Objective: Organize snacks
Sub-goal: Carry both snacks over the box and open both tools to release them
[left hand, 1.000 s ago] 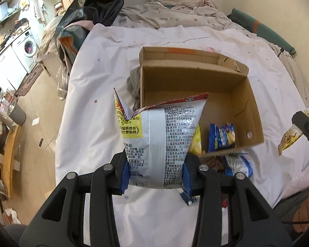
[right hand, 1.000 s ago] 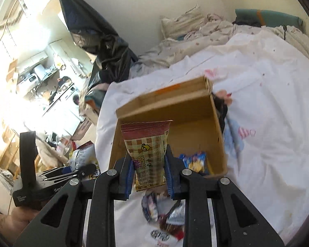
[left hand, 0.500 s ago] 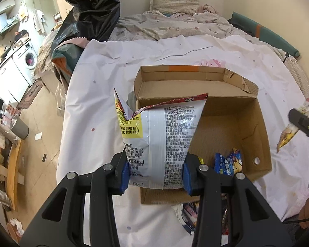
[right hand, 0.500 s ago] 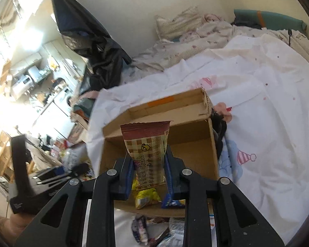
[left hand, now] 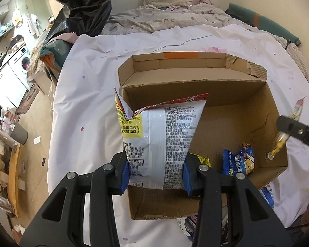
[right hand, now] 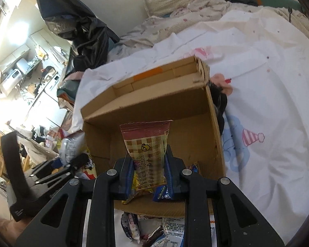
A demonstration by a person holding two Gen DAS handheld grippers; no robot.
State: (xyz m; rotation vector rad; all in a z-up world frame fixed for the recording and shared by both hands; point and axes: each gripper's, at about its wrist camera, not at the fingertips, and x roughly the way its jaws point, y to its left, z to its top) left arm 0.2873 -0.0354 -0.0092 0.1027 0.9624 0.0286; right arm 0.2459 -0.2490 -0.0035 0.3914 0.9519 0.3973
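My left gripper [left hand: 154,175] is shut on a large white snack bag [left hand: 160,135] with a red top edge, held over the near left part of an open cardboard box [left hand: 226,82]. My right gripper [right hand: 147,173] is shut on a small brown-checked snack packet [right hand: 147,142], held over the same box [right hand: 154,105]. A blue packet [left hand: 238,162] and a yellow packet [left hand: 204,160] lie inside the box. The right gripper also shows at the right edge of the left wrist view [left hand: 294,130].
The box sits on a white sheet [left hand: 82,111] over a bed. Several loose snack packets [right hand: 146,230] lie on the sheet in front of the box. A black plastic bag [left hand: 82,6] and bedding [left hand: 175,14] lie behind. The floor drops off to the left.
Both grippers have moved forward with their packets, from in front of the box to over its inside. The box now looks closer and larger in both views.
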